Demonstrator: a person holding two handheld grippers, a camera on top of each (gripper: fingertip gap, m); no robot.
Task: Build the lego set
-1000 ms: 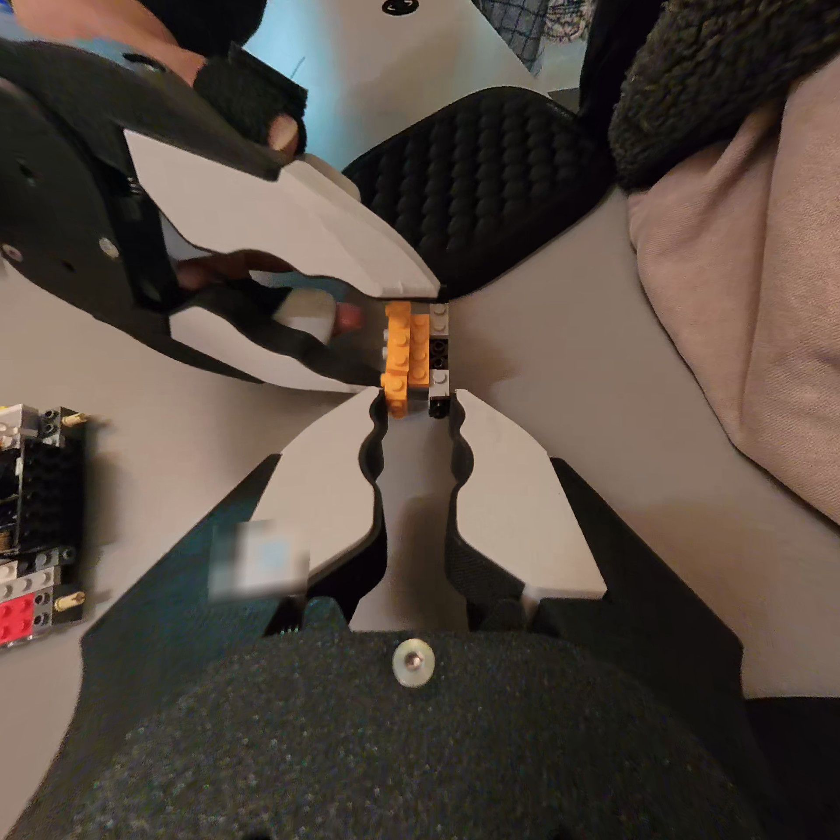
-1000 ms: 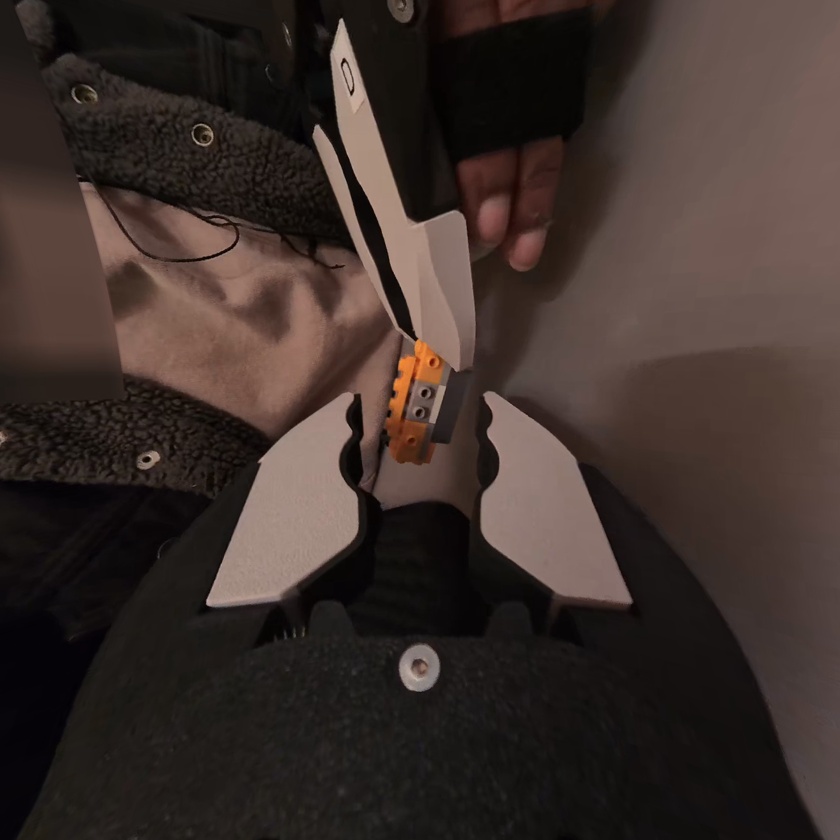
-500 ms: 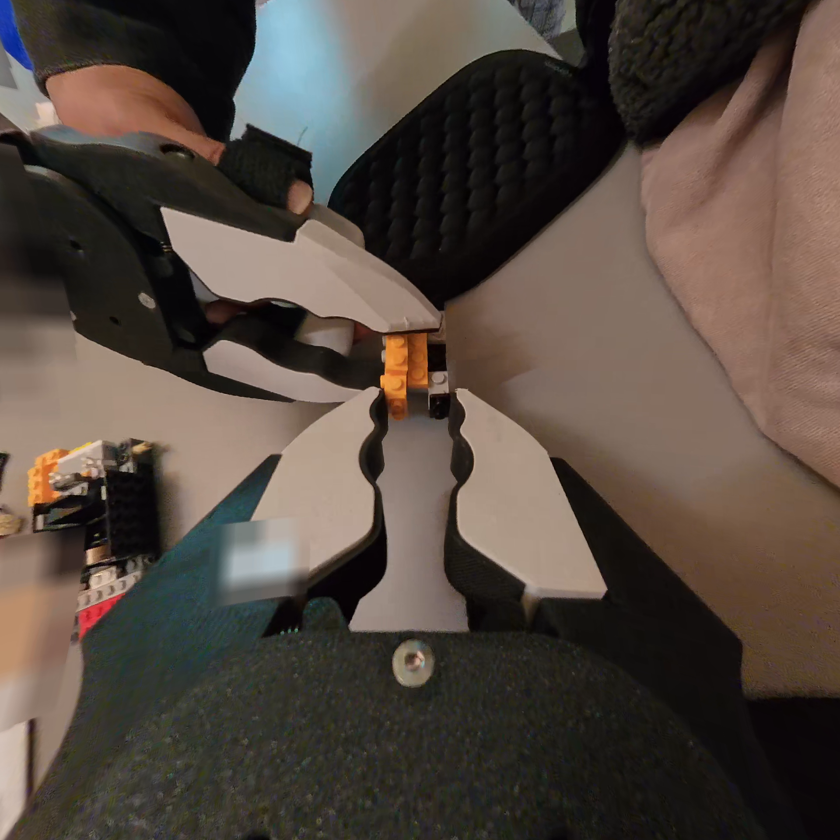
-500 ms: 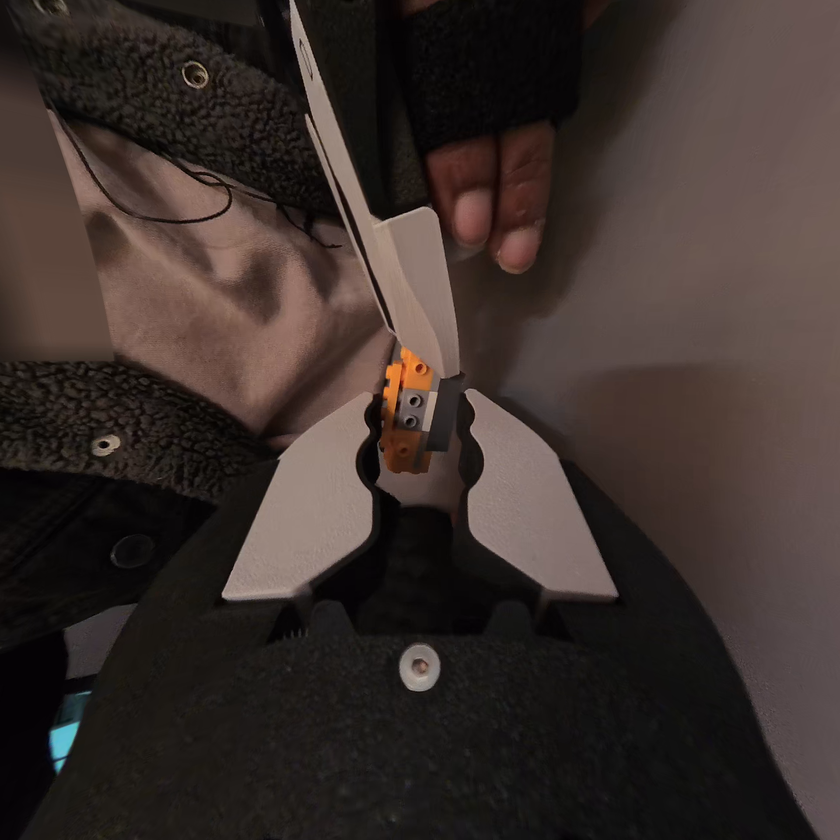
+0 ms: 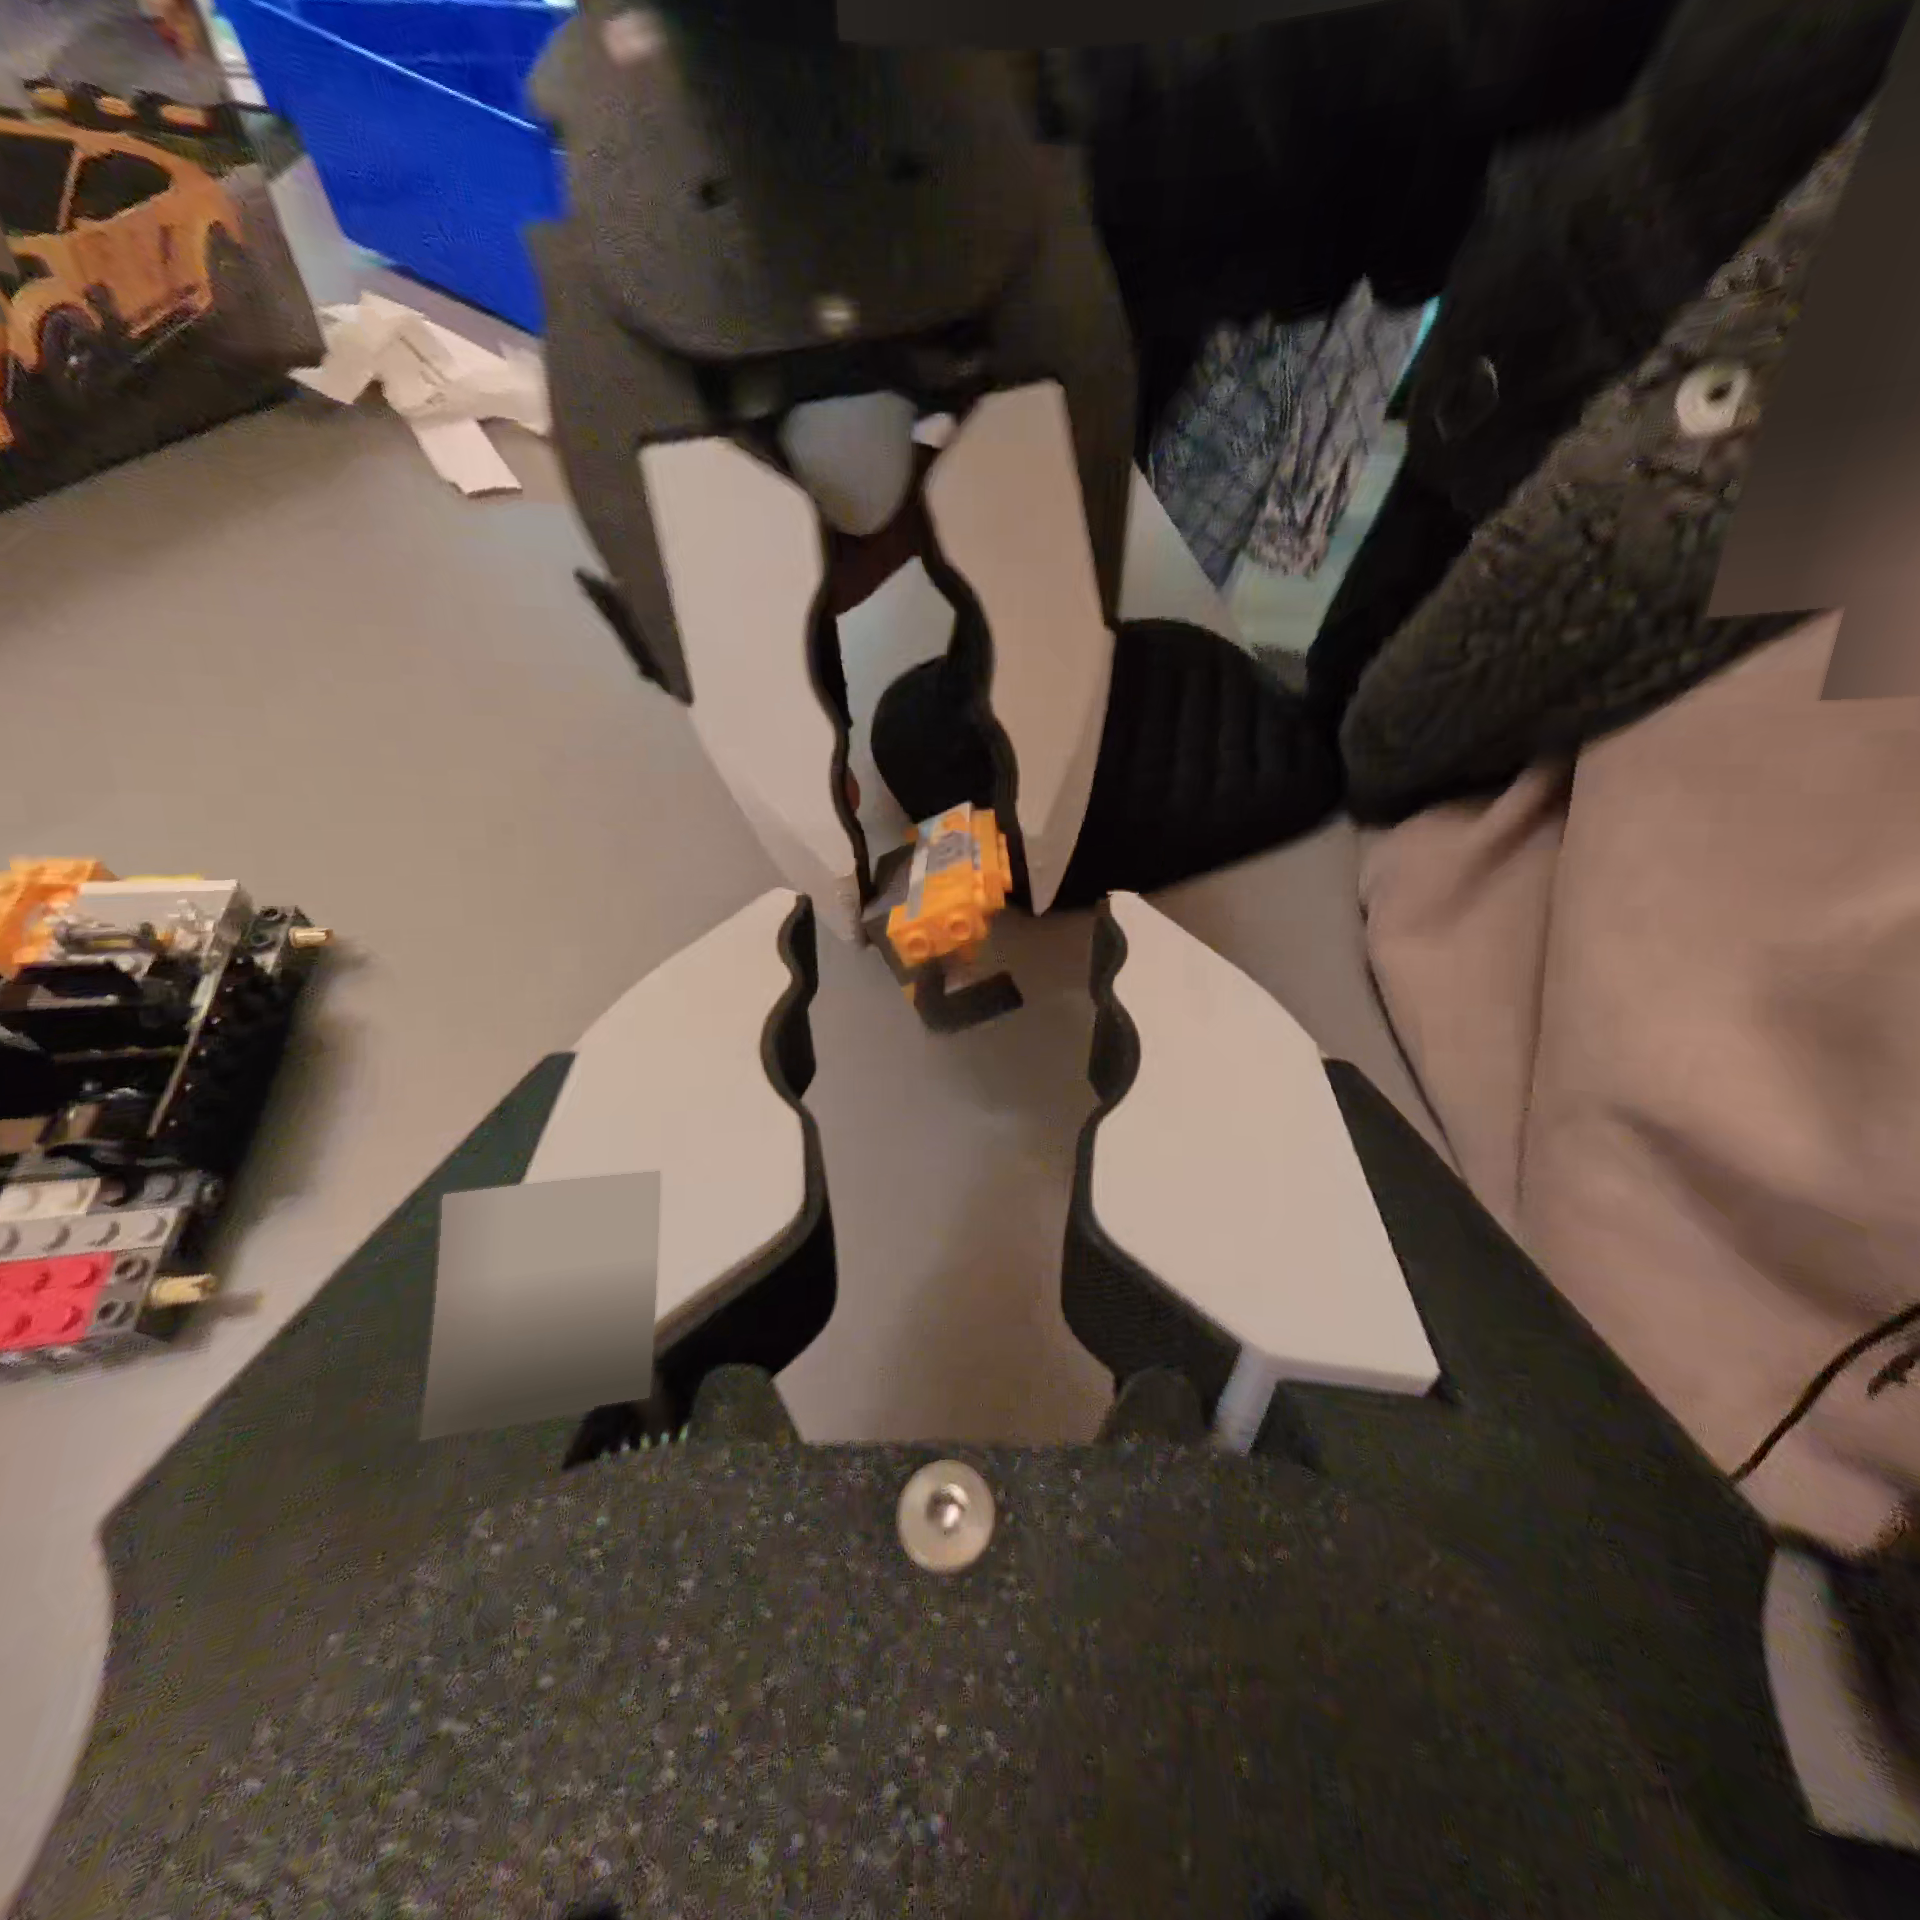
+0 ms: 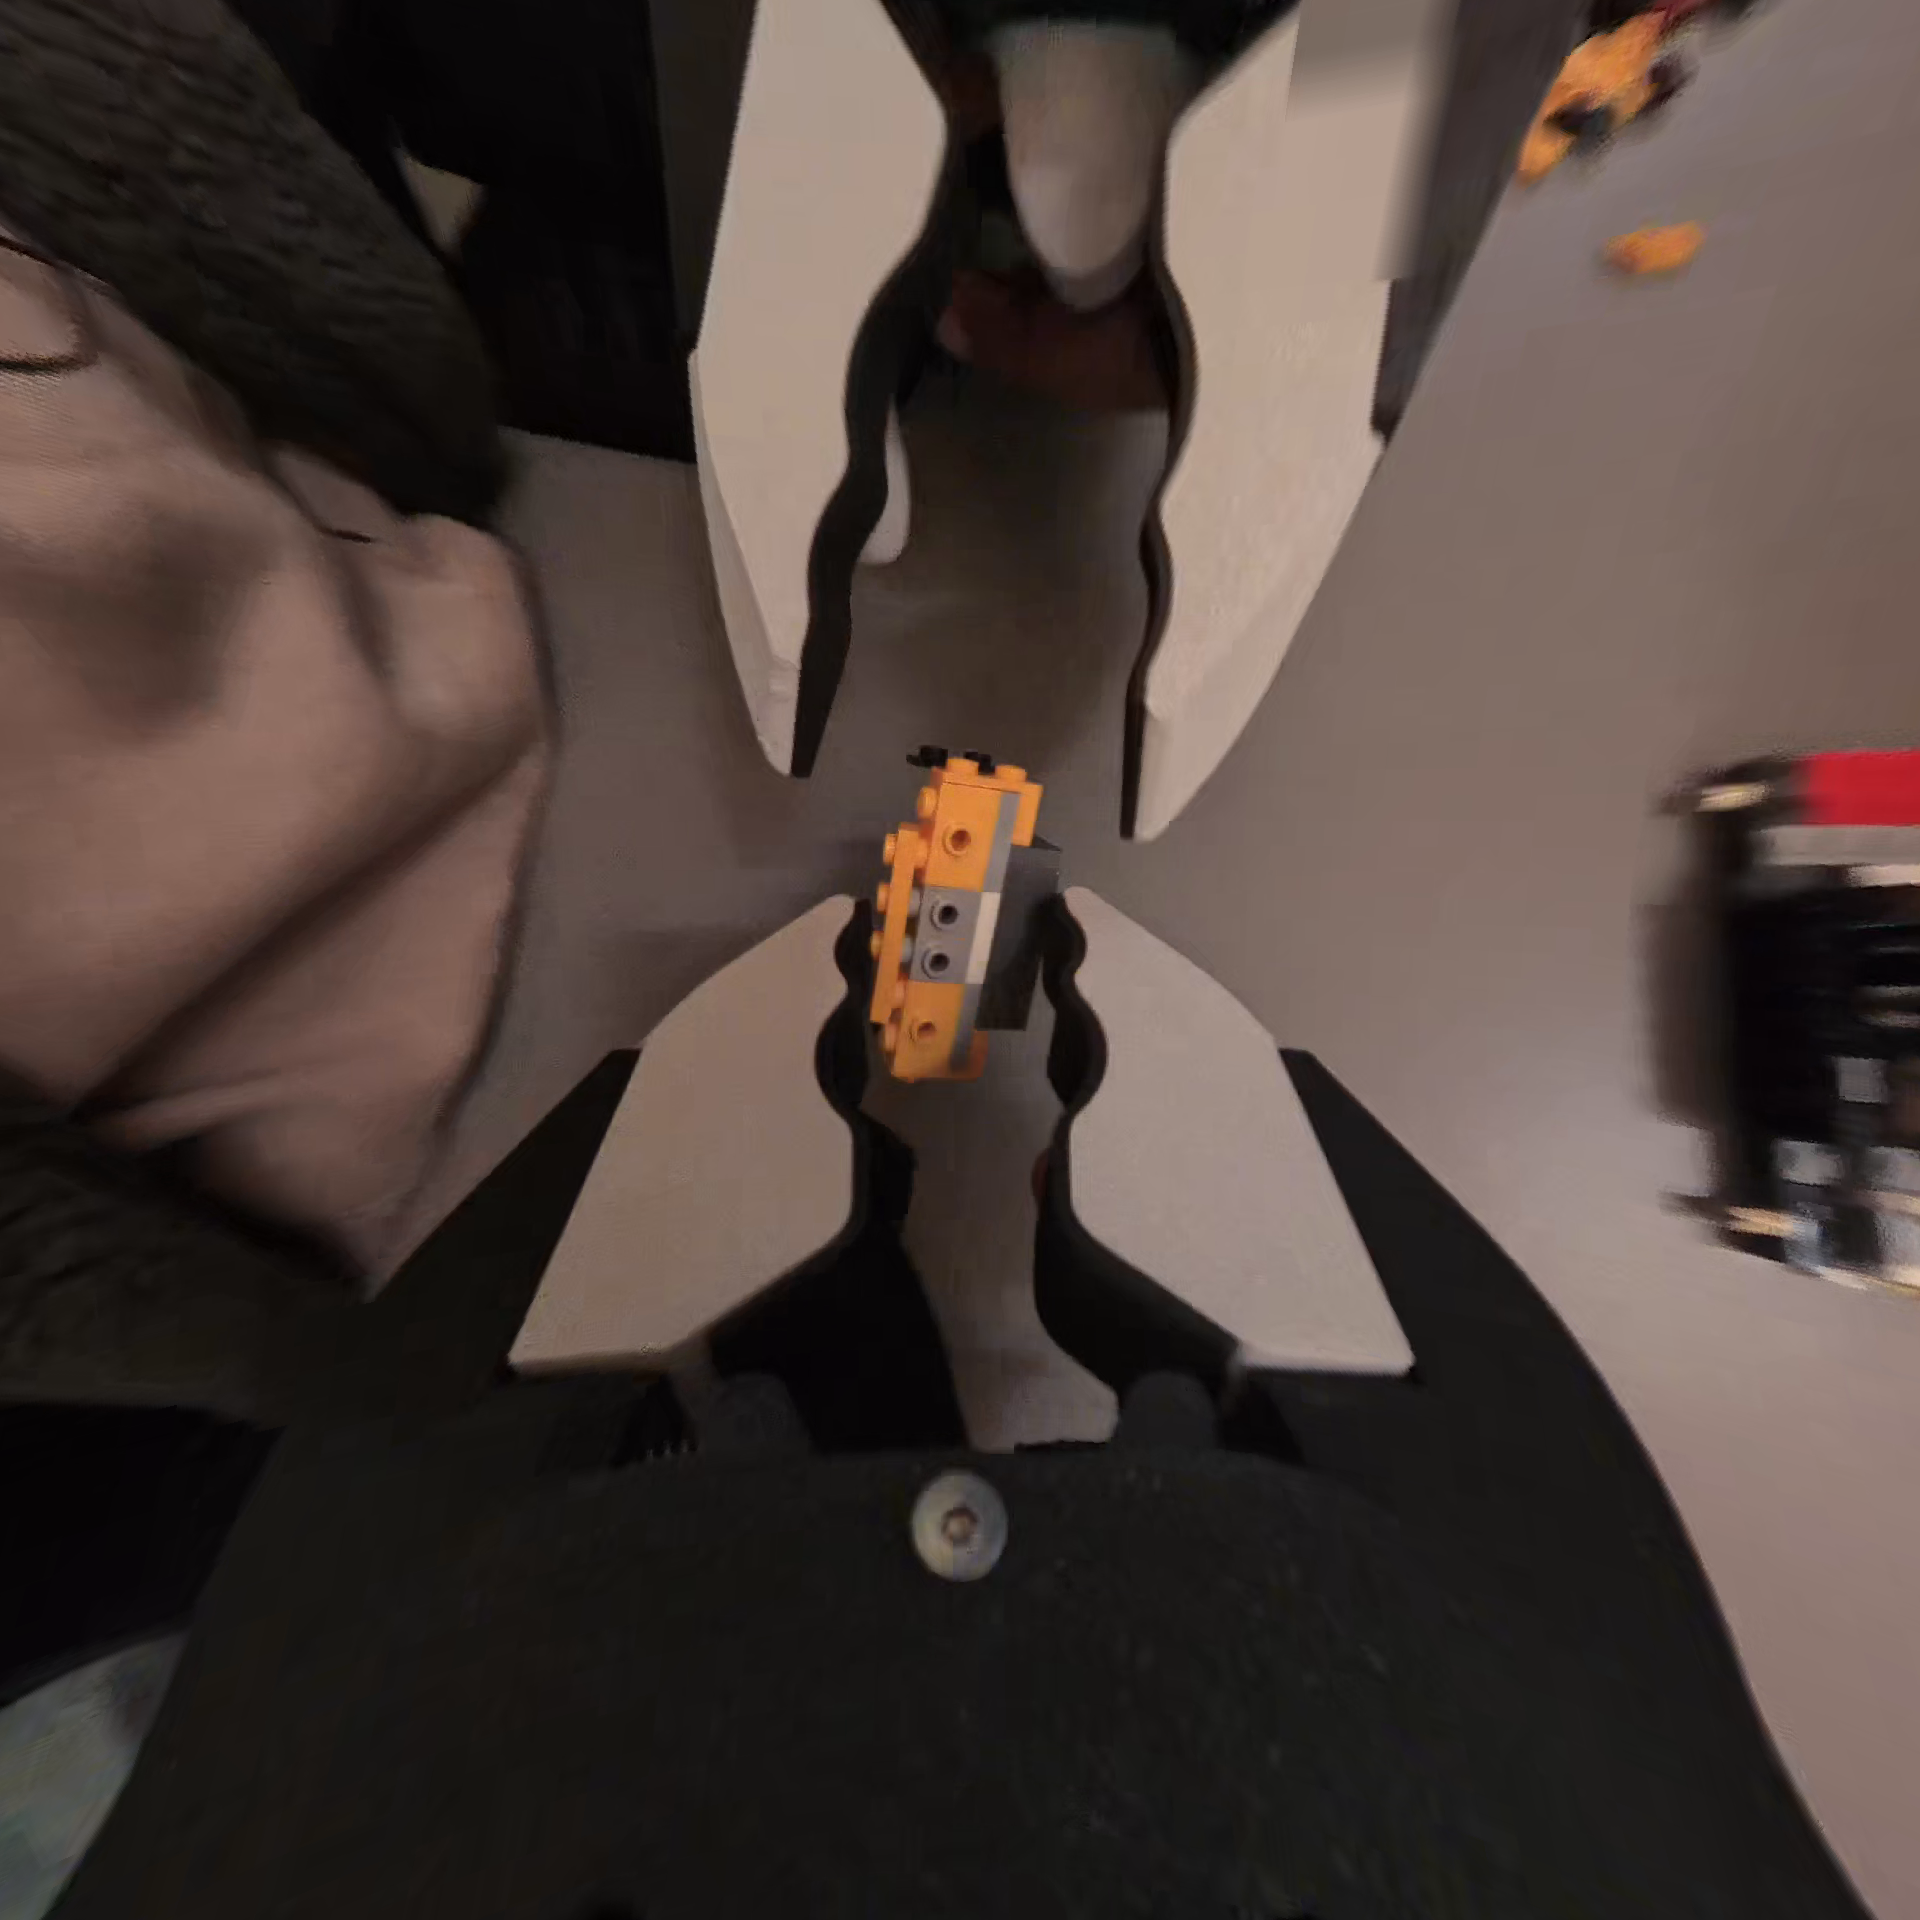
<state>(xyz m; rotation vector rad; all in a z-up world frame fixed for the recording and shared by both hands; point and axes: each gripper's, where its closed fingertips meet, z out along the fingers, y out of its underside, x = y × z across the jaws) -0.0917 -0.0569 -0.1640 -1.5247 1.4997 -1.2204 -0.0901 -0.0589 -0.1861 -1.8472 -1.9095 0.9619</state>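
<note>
Now orange brick assembly [image 6: 951, 925] between right jaws.

**Grey bench and its load**

The grey bench [image 5: 416, 665] carries a partly built black lego model [image 5: 114, 1122] at the left, a blue bin [image 5: 416, 145], a printed box [image 5: 125, 260], white paper scraps [image 5: 436, 374] and loose orange pieces [image 6: 1652, 244].

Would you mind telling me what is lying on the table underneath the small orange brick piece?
Nothing visible lies there. The orange brick piece is clamped in the right gripper, with only bare grey table below. Its far side is hidden; the left gripper is open.
</note>
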